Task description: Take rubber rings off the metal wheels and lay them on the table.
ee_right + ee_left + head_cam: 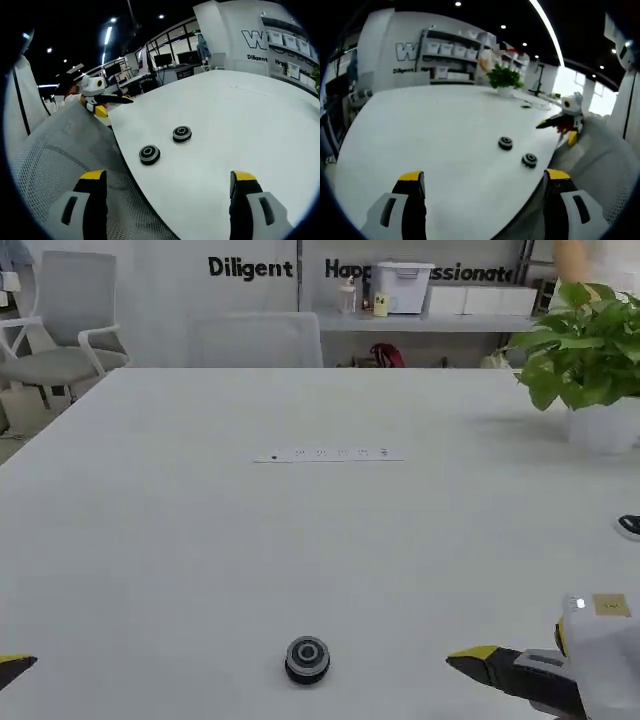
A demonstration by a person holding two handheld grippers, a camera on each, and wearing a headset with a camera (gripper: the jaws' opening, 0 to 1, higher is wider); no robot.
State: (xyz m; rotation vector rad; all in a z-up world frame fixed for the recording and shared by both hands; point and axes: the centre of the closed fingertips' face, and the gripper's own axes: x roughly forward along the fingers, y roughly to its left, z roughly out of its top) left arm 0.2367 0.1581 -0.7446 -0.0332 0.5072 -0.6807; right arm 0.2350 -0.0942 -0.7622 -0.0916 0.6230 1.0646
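Note:
Two metal wheels with black rubber rings lie near the table's front edge. In the left gripper view one wheel [505,143] sits farther in and the other wheel [529,160] lies close to the edge; the right gripper view shows the same pair, wheel [182,134] and wheel [149,154]. The head view has one wheel [307,660] low in the middle. My left gripper [485,177] is open and holds nothing, well short of the wheels; its yellow tip [12,665] pokes in at the lower left. My right gripper [168,175] is open too, off to the wheels' right [480,660].
A potted plant [590,350] stands at the table's far right, with a small dark object [630,525] at the right edge. A socket strip [330,454] is set in the white table [200,540]. A mesh chair back [65,150] is by the front edge. Chairs stand beyond.

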